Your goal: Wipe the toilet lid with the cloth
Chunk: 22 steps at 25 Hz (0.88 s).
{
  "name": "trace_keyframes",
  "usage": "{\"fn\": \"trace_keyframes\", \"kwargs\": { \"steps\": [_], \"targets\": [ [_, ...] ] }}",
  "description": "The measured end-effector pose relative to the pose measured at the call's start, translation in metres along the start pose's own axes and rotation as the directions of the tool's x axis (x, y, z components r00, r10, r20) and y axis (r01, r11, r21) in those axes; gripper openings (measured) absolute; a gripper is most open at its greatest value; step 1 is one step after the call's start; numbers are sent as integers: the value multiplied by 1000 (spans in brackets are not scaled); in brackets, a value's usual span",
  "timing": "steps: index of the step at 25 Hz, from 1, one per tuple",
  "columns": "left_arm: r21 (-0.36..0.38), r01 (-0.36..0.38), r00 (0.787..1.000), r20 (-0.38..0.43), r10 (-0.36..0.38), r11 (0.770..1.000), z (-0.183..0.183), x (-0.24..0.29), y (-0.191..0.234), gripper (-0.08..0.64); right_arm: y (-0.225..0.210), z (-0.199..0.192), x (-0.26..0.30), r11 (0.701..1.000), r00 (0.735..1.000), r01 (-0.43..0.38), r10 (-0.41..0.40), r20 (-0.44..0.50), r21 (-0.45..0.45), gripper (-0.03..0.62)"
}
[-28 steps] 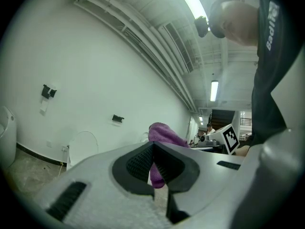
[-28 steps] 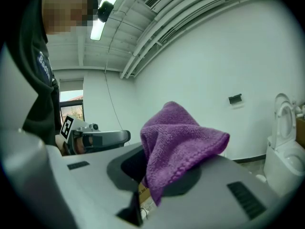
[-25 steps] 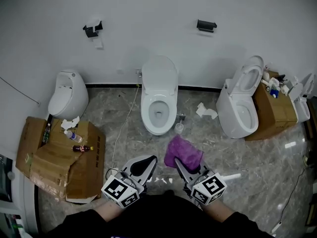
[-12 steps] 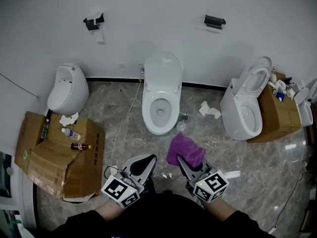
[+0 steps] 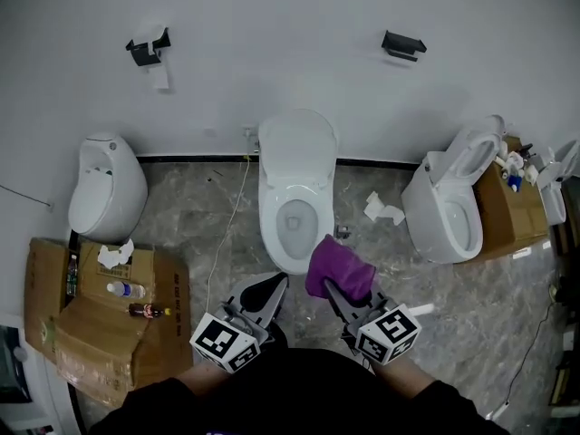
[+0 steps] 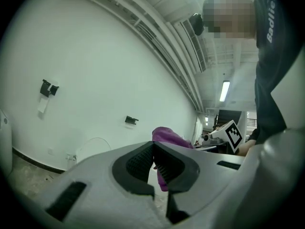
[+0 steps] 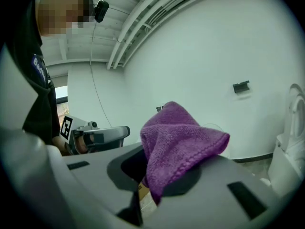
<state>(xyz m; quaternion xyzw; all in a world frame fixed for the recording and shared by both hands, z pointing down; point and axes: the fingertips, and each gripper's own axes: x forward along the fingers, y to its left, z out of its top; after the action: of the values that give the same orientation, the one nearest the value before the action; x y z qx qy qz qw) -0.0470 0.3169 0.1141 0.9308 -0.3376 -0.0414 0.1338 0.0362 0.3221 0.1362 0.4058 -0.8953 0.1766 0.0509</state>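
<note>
Noted: the right gripper [image 5: 335, 290] is clamped on the purple cloth [image 5: 339, 266], which bunches over its jaw tips close to the near rim of the middle toilet [image 5: 292, 229]. To its left, the left gripper [image 5: 271, 285] has its jaws together and empty. The toilet lid [image 5: 297, 143] stands raised at the far wall, apart from the cloth.

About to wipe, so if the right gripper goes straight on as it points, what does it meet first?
Probably the front rim of the middle toilet: the right gripper, shut on the purple cloth, points at it, though depth is unclear.
</note>
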Motion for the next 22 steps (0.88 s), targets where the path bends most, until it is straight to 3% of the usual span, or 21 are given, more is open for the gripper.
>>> {"fn": "trace_keyframes", "kwargs": {
  "steps": [8, 16, 22],
  "targets": [
    [20, 69, 997, -45, -68, 997, 31, 42, 85, 14, -27, 46, 83, 999, 999, 40, -40, 24, 4, 58],
    [-39, 67, 995, -75, -70, 997, 31, 92, 113, 14, -76, 52, 111, 999, 1000, 22, -22, -1, 36, 58],
    [-32, 55, 998, -29, -56, 998, 48, 140, 122, 14, -128, 69, 124, 999, 999, -33, 33, -6, 10, 58]
  ]
}}
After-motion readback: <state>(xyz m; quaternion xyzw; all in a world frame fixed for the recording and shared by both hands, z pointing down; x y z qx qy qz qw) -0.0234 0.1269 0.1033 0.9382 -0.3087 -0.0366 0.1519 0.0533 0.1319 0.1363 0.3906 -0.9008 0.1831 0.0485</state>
